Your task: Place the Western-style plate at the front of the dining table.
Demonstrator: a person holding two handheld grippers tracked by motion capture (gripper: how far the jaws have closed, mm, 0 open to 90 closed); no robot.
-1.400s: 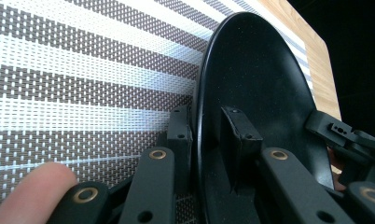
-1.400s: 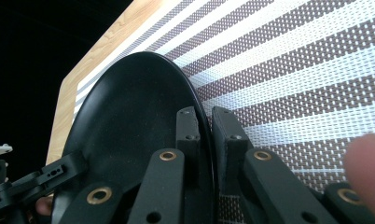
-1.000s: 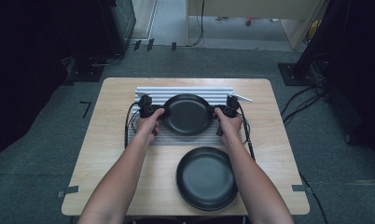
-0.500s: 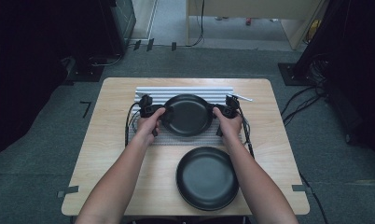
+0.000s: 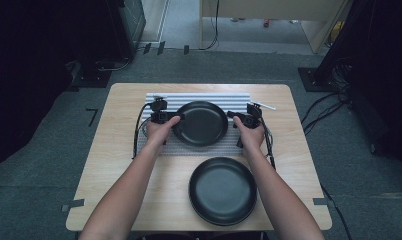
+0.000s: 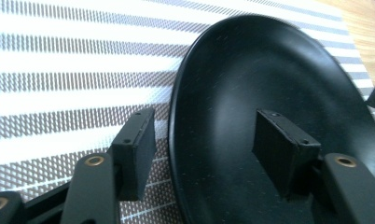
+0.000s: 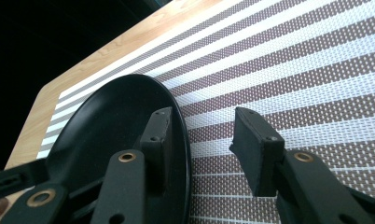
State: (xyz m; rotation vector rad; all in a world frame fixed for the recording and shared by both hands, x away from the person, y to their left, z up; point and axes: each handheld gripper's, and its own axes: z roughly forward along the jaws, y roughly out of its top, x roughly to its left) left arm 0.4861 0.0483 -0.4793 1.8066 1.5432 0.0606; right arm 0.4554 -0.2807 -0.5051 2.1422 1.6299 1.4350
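Note:
A black plate [image 5: 201, 122] lies flat on a striped placemat [image 5: 239, 100]. My left gripper [image 5: 181, 116] is at its left rim and my right gripper [image 5: 230, 115] at its right rim. In the left gripper view the plate [image 6: 269, 84] has its rim between the jaws of the left gripper [image 6: 206, 121]; they have just been opening, and neither pad presses on it. In the right gripper view the right gripper [image 7: 202, 116] straddles the rim of the plate [image 7: 111, 121] the same way: jaws opened, pads clear.
A second black plate [image 5: 222, 190] sits on the wooden table [image 5: 119, 165] near the front edge, between the person's forearms. A thin white stick [image 5: 264, 105] lies off the placemat's far right corner. Cables trail from both grippers.
Both grippers have let go of the plate's rim, and it stays flat on the placemat. The left hand has lifted slightly; the right has hardly moved.

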